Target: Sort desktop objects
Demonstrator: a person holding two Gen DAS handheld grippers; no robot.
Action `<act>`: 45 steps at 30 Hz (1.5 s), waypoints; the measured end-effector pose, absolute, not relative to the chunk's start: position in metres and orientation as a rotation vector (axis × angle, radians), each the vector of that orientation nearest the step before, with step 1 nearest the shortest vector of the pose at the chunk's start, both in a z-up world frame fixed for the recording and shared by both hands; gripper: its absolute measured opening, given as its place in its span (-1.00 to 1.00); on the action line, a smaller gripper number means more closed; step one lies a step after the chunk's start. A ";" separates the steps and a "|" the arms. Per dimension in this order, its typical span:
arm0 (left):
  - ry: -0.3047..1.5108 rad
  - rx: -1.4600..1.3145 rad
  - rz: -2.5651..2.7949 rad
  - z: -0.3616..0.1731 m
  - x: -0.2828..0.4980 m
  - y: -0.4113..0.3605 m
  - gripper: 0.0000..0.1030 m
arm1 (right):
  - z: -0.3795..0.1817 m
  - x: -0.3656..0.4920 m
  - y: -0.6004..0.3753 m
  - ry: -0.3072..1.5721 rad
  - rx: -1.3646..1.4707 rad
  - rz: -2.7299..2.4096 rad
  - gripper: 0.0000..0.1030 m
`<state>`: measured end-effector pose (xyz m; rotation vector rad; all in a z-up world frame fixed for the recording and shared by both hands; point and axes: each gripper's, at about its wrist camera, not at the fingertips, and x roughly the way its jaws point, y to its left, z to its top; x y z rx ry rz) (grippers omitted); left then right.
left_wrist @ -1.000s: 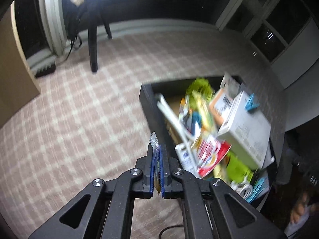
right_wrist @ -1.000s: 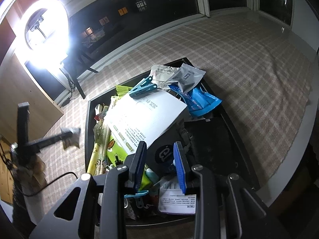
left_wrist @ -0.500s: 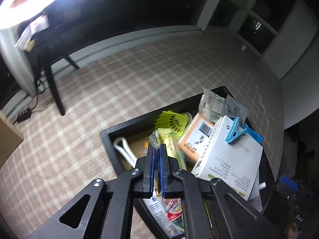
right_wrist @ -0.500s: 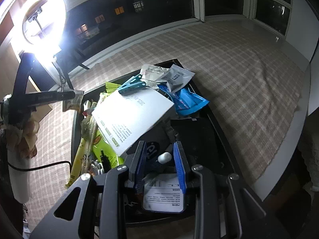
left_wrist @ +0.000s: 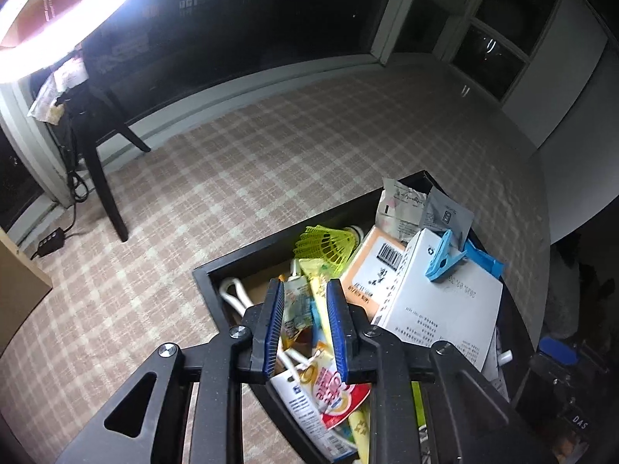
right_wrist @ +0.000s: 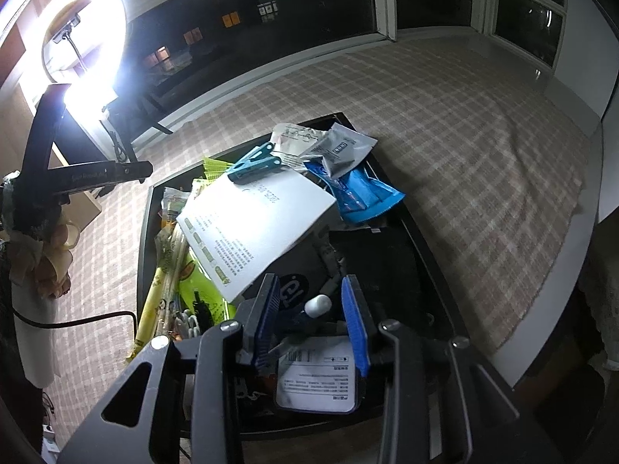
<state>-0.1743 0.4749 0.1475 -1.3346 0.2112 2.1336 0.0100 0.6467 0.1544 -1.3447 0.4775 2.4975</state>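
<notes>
A black box [left_wrist: 247, 259] on the checked cloth is crammed with packets. On top lie a white carton [left_wrist: 441, 309] with a blue clothes peg [left_wrist: 445, 257] and a yellow shuttlecock [left_wrist: 329, 247]. My left gripper [left_wrist: 305, 294] hangs over the box's near corner with its jaws opening. A small printed sachet [left_wrist: 296, 305] stands loose between them, leaning toward the left pad. My right gripper [right_wrist: 309, 290] hovers over the other end of the box [right_wrist: 145, 232], its jaws opening too. Nothing is pinched there; a white cap [right_wrist: 318, 304] and a labelled pouch [right_wrist: 317, 379] lie below.
A bright ring light [right_wrist: 83, 34] on a dark stand [left_wrist: 100, 178] sits at the far left, with cables beside it. Blue and grey pouches [right_wrist: 363, 193] hang over the box's far rim. Checked cloth [right_wrist: 483, 147] spreads to the right, up to the table edge.
The left gripper carried the sachet from above the cloth to over the box, then its jaws parted off it. The right gripper stayed put and its jaws widened slightly.
</notes>
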 end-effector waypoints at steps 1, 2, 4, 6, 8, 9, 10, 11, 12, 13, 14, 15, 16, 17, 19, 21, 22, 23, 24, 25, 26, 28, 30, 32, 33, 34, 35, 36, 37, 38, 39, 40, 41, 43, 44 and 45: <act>0.212 -1.335 2.139 0.149 -0.172 0.472 -0.58 | 0.156 0.009 0.645 0.471 -1.342 2.504 -0.36; 0.211 -1.336 2.146 0.150 -0.171 0.468 -0.58 | 0.158 0.009 0.643 0.468 -1.340 2.508 -0.36; 0.210 -1.335 2.160 0.153 -0.166 0.460 -0.58 | 0.162 0.008 0.639 0.458 -1.337 2.522 -0.36; 0.196 -1.347 2.181 0.157 -0.162 0.449 -0.58 | 0.165 0.008 0.635 0.449 -1.335 2.535 -0.36; 0.185 -1.353 2.206 0.161 -0.156 0.436 -0.58 | 0.169 0.008 0.631 0.443 -1.333 2.550 -0.35; 0.189 -1.355 2.222 0.163 -0.152 0.430 -0.58 | 0.172 0.008 0.628 0.437 -1.332 2.562 -0.34; 0.188 -1.358 2.238 0.166 -0.148 0.423 -0.58 | 0.174 0.008 0.625 0.431 -1.331 2.571 -0.34; 0.183 -1.363 2.253 0.168 -0.143 0.415 -0.54 | 0.176 0.008 0.622 0.424 -1.330 2.581 -0.33; 0.182 -1.365 2.266 0.170 -0.138 0.408 -0.47 | 0.178 0.008 0.619 0.418 -1.329 2.591 -0.31; 0.184 -1.363 2.283 0.173 -0.133 0.401 -0.43 | 0.182 0.008 0.615 0.409 -1.327 2.606 -0.29; 0.183 -1.358 2.307 0.177 -0.126 0.392 -0.33 | 0.184 0.009 0.611 0.404 -1.325 2.618 -0.27; 0.180 -1.356 2.326 0.180 -0.120 0.385 -0.26 | 0.187 0.009 0.606 0.394 -1.324 2.633 -0.25; 0.176 -1.353 2.341 0.183 -0.114 0.377 -0.23 | 0.190 0.009 0.602 0.386 -1.325 2.646 -0.25; 0.172 -1.349 2.356 0.187 -0.107 0.368 -0.19 | 0.191 0.009 0.597 0.379 -1.327 2.658 -0.24; 0.172 -1.340 2.391 0.193 -0.094 0.353 -0.13 | 0.194 0.007 0.586 0.365 -1.341 2.686 -0.22; 0.160 -1.335 2.426 0.198 -0.081 0.336 -0.07 | 0.196 0.006 0.573 0.342 -1.357 2.712 -0.21; 0.147 -1.335 2.441 0.200 -0.076 0.328 -0.06 | 0.196 0.006 0.566 0.331 -1.364 2.725 -0.21; 0.133 -1.337 2.462 0.202 -0.069 0.319 -0.03 | 0.197 0.006 0.561 0.320 -1.368 2.735 -0.21; 0.127 -1.336 2.486 0.203 -0.062 0.310 -0.01 | 0.197 0.005 0.555 0.310 -1.372 2.746 -0.21; 0.122 -1.337 2.510 0.205 -0.056 0.301 0.00 | 0.198 0.004 0.546 0.296 -1.379 2.762 -0.20; 0.115 -1.339 2.528 0.205 -0.050 0.296 0.04 | 0.198 0.004 0.540 0.288 -1.386 2.774 -0.19; 0.092 -1.344 2.566 0.206 -0.036 0.279 0.10 | 0.198 0.003 0.525 0.273 -1.401 2.798 -0.16; 0.071 -1.351 2.594 0.206 -0.024 0.266 0.15 | 0.197 0.003 0.510 0.247 -1.418 2.821 -0.14; 0.051 -1.361 2.631 0.206 -0.009 0.252 0.20 | 0.197 0.004 0.492 0.215 -1.425 2.843 -0.13; 0.041 -1.367 2.647 0.205 -0.003 0.245 0.23 | 0.196 0.005 0.482 0.205 -1.430 2.857 -0.12; 0.032 -1.372 2.658 0.204 0.003 0.239 0.23 | 0.196 0.005 0.477 0.202 -1.434 2.864 -0.11; 0.020 -1.380 2.670 0.202 0.010 0.232 0.25 | 0.195 0.005 0.468 0.199 -1.440 2.876 -0.08; 0.009 -1.388 2.679 0.201 0.015 0.226 0.29 | 0.194 0.006 0.462 0.194 -1.441 2.884 -0.05; -0.005 -1.397 2.696 0.200 0.022 0.218 0.30 | 0.193 0.008 0.451 0.176 -1.442 2.893 -0.05; -0.011 -1.399 2.709 0.199 0.027 0.214 0.35 | 0.192 0.009 0.444 0.163 -1.442 2.899 -0.05; -0.019 -1.404 2.725 0.197 0.032 0.207 0.40 | 0.192 0.010 0.436 0.150 -1.443 2.906 -0.05; -0.026 -1.411 2.747 0.195 0.039 0.200 0.43 | 0.190 0.011 0.426 0.136 -1.444 2.915 -0.05; -0.032 -1.418 2.760 0.193 0.043 0.195 0.46 | 0.189 0.012 0.420 0.128 -1.447 2.920 -0.05; -0.039 -1.449 2.780 0.186 0.051 0.184 0.46 | 0.186 0.016 0.403 0.097 -1.454 2.937 -0.02; -0.043 -1.470 2.779 0.182 0.055 0.179 0.46 | 0.184 0.017 0.395 0.079 -1.455 2.944 0.07; -0.047 -1.486 2.779 0.178 0.058 0.175 0.46 | 0.182 0.020 0.385 0.060 -1.452 2.956 0.17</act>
